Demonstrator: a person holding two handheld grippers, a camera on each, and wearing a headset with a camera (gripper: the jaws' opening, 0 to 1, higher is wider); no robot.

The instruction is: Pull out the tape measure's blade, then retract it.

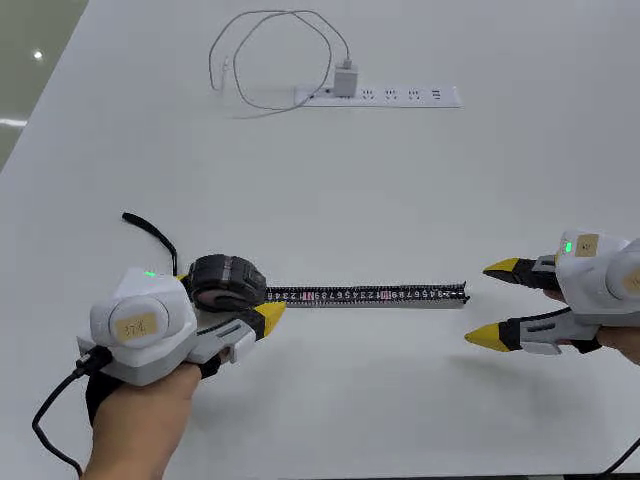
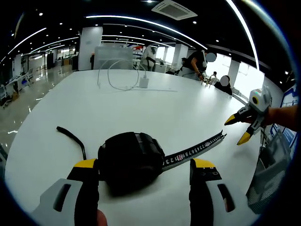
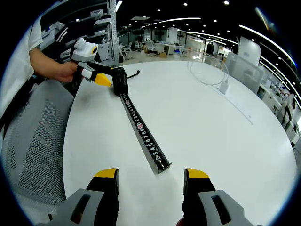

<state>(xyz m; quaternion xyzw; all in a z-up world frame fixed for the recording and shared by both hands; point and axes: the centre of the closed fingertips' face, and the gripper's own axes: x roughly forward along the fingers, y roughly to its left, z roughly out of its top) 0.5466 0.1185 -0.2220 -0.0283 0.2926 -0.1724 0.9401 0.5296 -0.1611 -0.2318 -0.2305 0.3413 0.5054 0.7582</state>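
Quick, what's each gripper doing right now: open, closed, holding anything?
Left gripper: open, straddling the tape measure case.
Right gripper: open, empty; the blade ends just ahead.

White table (image 1: 420,200) carries a power strip (image 1: 400,96) and looped cable (image 1: 330,55) near its far edge. Hall: ceiling light strips (image 2: 141,18), glossy floor (image 2: 23,108), mesh chair (image 3: 37,146).

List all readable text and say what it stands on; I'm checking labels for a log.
"23456789", printed on the blade; its other digits are too small to read.
On the left tool, a sticker: handwriting, too blurred to read.
On the right tool, a sticker: too small to read.
On the case and the power strip: no text can be read.
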